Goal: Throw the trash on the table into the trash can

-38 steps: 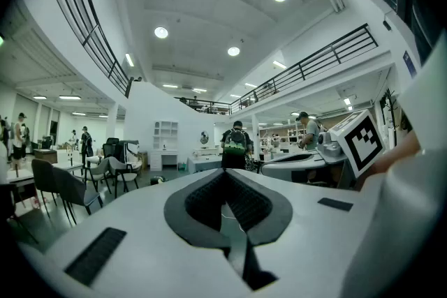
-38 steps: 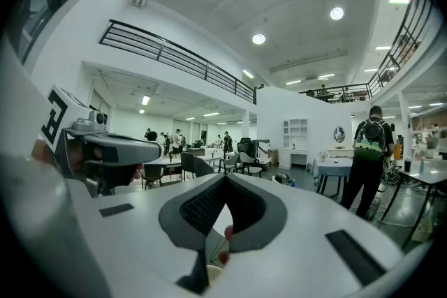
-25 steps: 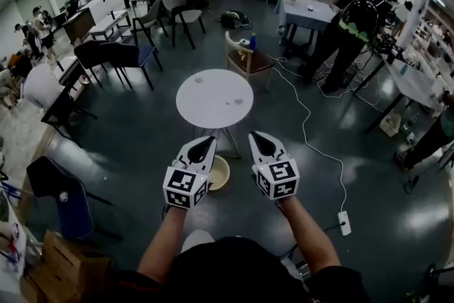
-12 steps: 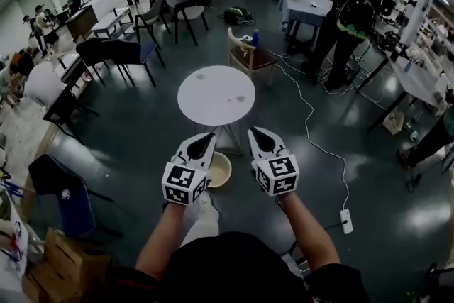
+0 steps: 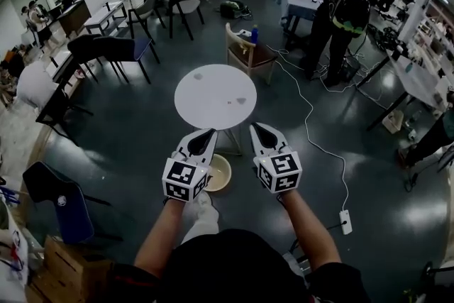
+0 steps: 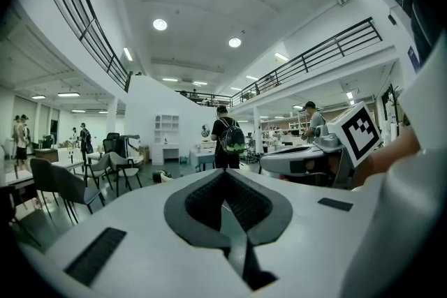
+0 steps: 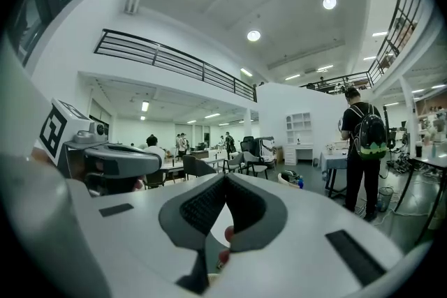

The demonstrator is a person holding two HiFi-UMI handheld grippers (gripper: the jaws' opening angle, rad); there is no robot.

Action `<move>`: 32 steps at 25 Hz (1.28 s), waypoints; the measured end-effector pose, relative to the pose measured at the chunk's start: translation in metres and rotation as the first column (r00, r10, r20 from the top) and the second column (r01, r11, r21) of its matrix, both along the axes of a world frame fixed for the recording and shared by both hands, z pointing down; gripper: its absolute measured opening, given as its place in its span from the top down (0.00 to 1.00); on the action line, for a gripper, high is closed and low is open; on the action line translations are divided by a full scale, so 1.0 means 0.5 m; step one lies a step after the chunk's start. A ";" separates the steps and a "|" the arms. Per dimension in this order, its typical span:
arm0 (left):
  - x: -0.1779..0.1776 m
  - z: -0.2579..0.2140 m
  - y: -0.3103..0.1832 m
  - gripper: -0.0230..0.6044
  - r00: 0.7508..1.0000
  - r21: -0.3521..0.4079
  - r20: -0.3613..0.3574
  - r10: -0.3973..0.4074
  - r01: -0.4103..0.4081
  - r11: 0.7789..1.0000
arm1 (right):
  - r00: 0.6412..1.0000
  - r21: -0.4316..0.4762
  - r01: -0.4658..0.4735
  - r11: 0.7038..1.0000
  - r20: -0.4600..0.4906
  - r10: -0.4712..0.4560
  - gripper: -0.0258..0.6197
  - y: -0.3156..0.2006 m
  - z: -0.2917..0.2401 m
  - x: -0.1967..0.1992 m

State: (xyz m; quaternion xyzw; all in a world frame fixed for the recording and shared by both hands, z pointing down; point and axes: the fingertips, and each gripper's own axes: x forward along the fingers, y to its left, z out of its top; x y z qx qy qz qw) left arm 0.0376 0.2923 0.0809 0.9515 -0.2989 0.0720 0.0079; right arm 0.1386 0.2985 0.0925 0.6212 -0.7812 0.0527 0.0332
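Scraps of trash (image 5: pixel 240 101) lie on the smooth, round white table (image 5: pixel 213 113), just on the far side of the left gripper (image 5: pixel 206 134) and right gripper (image 5: pixel 258 129). Both grippers' ribbed dark pads are pressed together, empty. A round beige trash can (image 5: pixel 220 174) sits on the floor between them.

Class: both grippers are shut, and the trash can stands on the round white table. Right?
No. The head view shows the trash can on the floor beside the legs of the round white table. The left gripper and right gripper are shut.
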 end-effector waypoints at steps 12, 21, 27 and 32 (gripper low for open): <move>0.015 0.039 -0.316 0.94 1.000 -0.046 0.020 0.014 -0.013 0.999 | 1.000 -0.064 -0.023 0.998 0.013 0.024 0.93 -0.307 0.050 0.002; 0.013 0.055 -0.505 0.94 0.999 -0.086 0.018 0.030 -0.029 0.996 | 0.998 -0.088 -0.058 0.994 0.007 0.059 0.93 -0.491 0.048 0.013; 0.001 0.063 -0.595 0.94 0.998 -0.111 -0.011 0.057 -0.058 0.992 | 0.994 -0.111 -0.110 0.988 -0.013 0.109 0.93 -0.570 0.060 0.009; -0.003 0.090 -0.654 0.94 0.996 -0.137 -0.017 0.086 -0.088 0.987 | 0.987 -0.147 -0.159 0.976 -0.032 0.156 0.93 -0.622 0.096 0.016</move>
